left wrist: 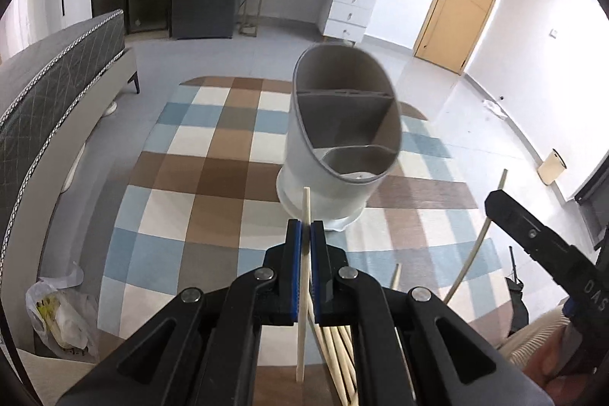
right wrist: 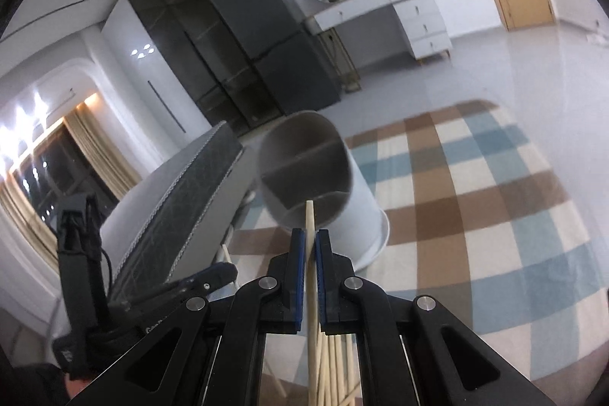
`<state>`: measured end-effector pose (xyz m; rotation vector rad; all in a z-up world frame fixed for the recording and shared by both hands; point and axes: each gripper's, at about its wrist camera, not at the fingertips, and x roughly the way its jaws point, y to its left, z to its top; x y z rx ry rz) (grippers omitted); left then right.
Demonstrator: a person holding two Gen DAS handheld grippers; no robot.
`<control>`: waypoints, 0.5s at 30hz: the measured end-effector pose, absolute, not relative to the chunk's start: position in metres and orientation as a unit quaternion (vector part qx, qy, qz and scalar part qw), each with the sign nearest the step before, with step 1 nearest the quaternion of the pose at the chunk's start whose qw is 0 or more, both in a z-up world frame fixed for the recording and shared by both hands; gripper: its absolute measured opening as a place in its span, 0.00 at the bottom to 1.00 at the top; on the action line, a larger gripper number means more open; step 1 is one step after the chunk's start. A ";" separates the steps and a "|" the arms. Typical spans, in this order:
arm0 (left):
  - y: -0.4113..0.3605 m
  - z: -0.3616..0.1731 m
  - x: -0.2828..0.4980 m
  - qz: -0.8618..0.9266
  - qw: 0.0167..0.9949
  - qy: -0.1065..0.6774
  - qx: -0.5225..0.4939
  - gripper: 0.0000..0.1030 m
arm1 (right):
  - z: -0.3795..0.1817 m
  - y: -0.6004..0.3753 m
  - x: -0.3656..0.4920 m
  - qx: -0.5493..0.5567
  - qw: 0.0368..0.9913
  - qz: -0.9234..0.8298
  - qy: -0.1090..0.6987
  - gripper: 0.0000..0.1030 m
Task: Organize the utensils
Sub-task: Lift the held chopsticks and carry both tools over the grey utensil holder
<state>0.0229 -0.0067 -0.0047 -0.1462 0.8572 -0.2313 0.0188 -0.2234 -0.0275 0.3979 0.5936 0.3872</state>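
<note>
While both grippers are carried over a glass tabletop, the scene is set out as follows.

Left gripper (left wrist: 305,229): its blue pads are closed on one pale chopstick (left wrist: 304,276), whose tip stands up just past the fingertips.

Right gripper (right wrist: 309,241): it is clamped on a second chopstick (right wrist: 311,276); in the left view its black finger (left wrist: 533,234) is seen at the right with that stick bowed by the lens.

Utensil holder (left wrist: 338,128): a grey oval caddy with inner dividers is seen just beyond both tips, its mouth open toward the cameras; all visible compartments appear unfilled.

Loose chopsticks (left wrist: 338,360): a bundle is left lying near, under the fingers, on the glass.

Step in hand: by judgement, two sticks have been picked and are being brought to the holder.

Next move: each tip needs to be set over one compartment, tilted down past the rim (left wrist: 396,124), then released; the two sticks should be kept apart so they are not crossed.

Edges: the dividers and rim could catch a tip and tip the light caddy.

Open room: free space is seen left and right of the holder; a checked rug (left wrist: 213,147) shows below through the glass.
</note>
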 end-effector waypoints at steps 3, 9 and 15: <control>-0.005 0.001 0.026 -0.115 0.902 0.410 -0.066 0.00 | -0.019 -0.225 0.012 0.191 0.925 0.179 0.277 0.05; -0.003 0.008 0.026 -0.127 0.908 0.397 -0.052 0.00 | 0.001 -0.228 0.001 0.172 0.937 0.169 0.251 0.05; 0.000 0.026 0.023 -0.146 0.908 0.388 -0.064 0.00 | 0.017 -0.233 0.003 0.164 0.945 0.165 0.229 0.05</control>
